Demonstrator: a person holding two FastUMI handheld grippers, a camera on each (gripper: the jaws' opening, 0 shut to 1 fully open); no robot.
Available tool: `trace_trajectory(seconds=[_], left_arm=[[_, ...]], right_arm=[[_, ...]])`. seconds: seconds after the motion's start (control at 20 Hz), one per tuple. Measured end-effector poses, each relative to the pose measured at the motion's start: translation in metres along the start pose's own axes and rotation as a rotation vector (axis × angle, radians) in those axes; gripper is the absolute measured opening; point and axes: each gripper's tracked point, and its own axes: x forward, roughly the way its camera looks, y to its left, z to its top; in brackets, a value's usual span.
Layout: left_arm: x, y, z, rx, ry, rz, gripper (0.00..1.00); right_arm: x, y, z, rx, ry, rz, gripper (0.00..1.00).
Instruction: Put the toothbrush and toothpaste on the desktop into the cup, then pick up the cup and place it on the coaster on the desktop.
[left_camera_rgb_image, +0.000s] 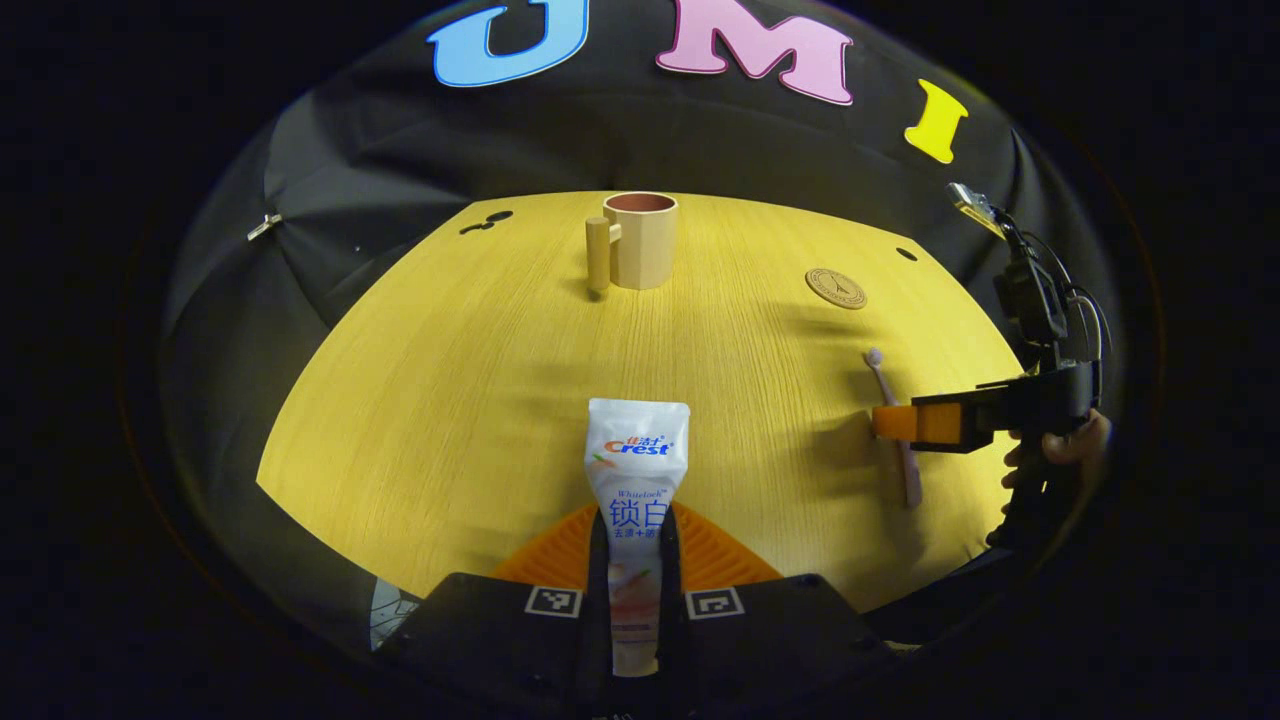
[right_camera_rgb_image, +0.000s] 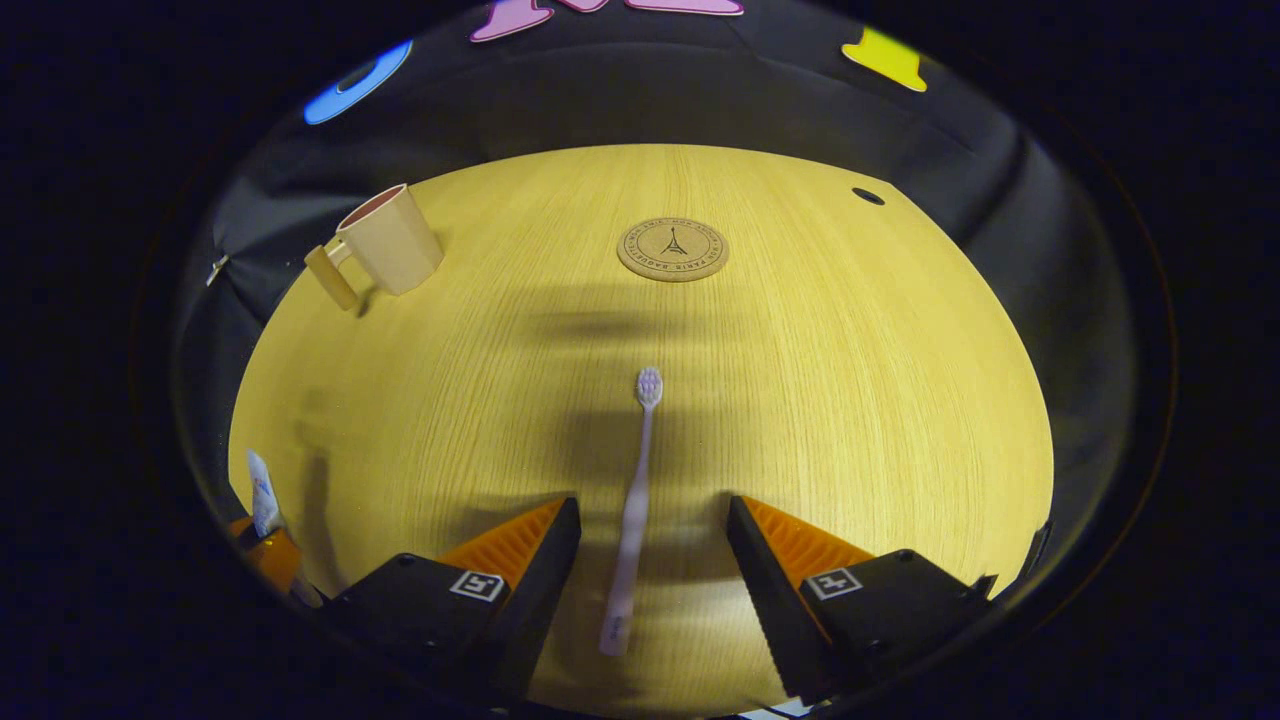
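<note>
My left gripper (left_camera_rgb_image: 636, 530) is shut on a white toothpaste tube (left_camera_rgb_image: 637, 470), whose flat end sticks out past the fingers. The beige cup (left_camera_rgb_image: 640, 240) with a side handle stands upright at the far side of the yellow table (left_camera_rgb_image: 450, 400). My right gripper (right_camera_rgb_image: 655, 520) is open and low over the table. The pale toothbrush (right_camera_rgb_image: 636, 500) lies flat between its fingers, touching neither, head pointing away. Straight beyond it lies the round cork coaster (right_camera_rgb_image: 672, 250), with the cup (right_camera_rgb_image: 385, 245) at the far left. The right gripper (left_camera_rgb_image: 895, 422) also appears over the toothbrush (left_camera_rgb_image: 908, 470).
A hand (left_camera_rgb_image: 1060, 450) holds the right gripper at the table's right edge. The left gripper with the tube (right_camera_rgb_image: 262, 515) sits at the near left edge of the table (right_camera_rgb_image: 850, 400). Small dark holes (right_camera_rgb_image: 867, 196) mark the far corners. Black cloth surrounds the table.
</note>
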Motion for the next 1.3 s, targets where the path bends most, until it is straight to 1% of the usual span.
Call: trace_trajectory(seconds=[0.05, 0.1, 0.15, 0.2, 0.25, 0.3, 0.4, 0.45, 0.55, 0.6, 0.65, 0.75, 0.8, 0.85, 0.9, 1.1, 1.15, 1.2, 1.3], left_arm=[[0.001, 0.0, 0.0, 0.006, -0.003, 0.005, 0.23], [0.0, 0.0, 0.0, 0.008, -0.001, 0.007, 0.23], [0.0, -0.002, 0.0, 0.006, -0.001, 0.003, 0.23], [0.0, -0.004, 0.002, 0.002, -0.002, -0.002, 0.23], [0.0, -0.004, 0.003, -0.001, -0.005, -0.005, 0.23], [0.0, -0.004, 0.004, -0.007, -0.006, -0.005, 0.23], [-0.003, -0.003, 0.005, -0.023, -0.009, -0.011, 0.23], [-0.003, -0.002, 0.005, -0.03, -0.011, -0.011, 0.23], [-0.004, 0.003, 0.004, -0.039, -0.008, -0.001, 0.23], [-0.004, 0.004, 0.002, -0.045, -0.005, 0.003, 0.23], [-0.003, 0.006, 0.0, -0.052, 0.0, 0.007, 0.23], [-0.002, 0.008, 0.001, -0.067, 0.002, 0.008, 0.23], [-0.003, 0.008, 0.003, -0.072, -0.002, 0.005, 0.28], [-0.002, 0.009, 0.007, -0.074, -0.008, 0.004, 0.23], [-0.002, 0.01, 0.012, -0.079, -0.02, 0.001, 0.23], [-0.005, 0.017, 0.05, -0.108, -0.101, -0.008, 0.23], [-0.006, 0.019, 0.06, -0.111, -0.122, -0.009, 0.28], [-0.008, 0.021, 0.072, -0.116, -0.146, -0.016, 0.23], [-0.009, 0.021, 0.098, -0.138, -0.2, -0.046, 0.23]], right_arm=[[0.0, 0.003, 0.0, -0.009, -0.012, 0.002, 0.82], [-0.002, 0.008, 0.001, -0.014, -0.028, 0.006, 0.76], [0.0, 0.012, 0.001, -0.02, -0.039, 0.012, 0.64], [0.0, 0.016, 0.001, -0.029, -0.043, 0.023, 0.58], [0.001, 0.018, 0.001, -0.036, -0.044, 0.029, 0.44], [0.0, 0.019, 0.002, -0.032, -0.048, 0.034, 0.21], [0.002, 0.02, 0.001, -0.013, -0.044, 0.049, 0.13], [0.001, 0.021, 0.003, 0.006, -0.039, 0.073, 0.13], [-0.001, 0.029, 0.0, 0.032, -0.013, 0.144, 0.08], [-0.004, 0.03, 0.0, 0.019, -0.013, 0.166, 0.08], [-0.001, 0.031, -0.001, -0.018, -0.019, 0.179, 0.06], [-0.003, 0.033, -0.002, -0.116, -0.035, 0.193, 0.06], [-0.004, 0.036, -0.005, -0.151, -0.035, 0.21, 0.06], [-0.005, 0.04, -0.007, -0.165, -0.028, 0.231, 0.06], [-0.008, 0.041, -0.008, -0.162, -0.02, 0.248, 0.06], [-0.012, 0.031, -0.002, -0.123, -0.023, 0.265, 0.06], [-0.014, 0.024, 0.004, -0.114, -0.041, 0.261, 0.06], [-0.017, 0.017, 0.008, -0.111, -0.055, 0.254, 0.06], [-0.024, 0.005, 0.013, -0.11, -0.07, 0.241, 0.06]])
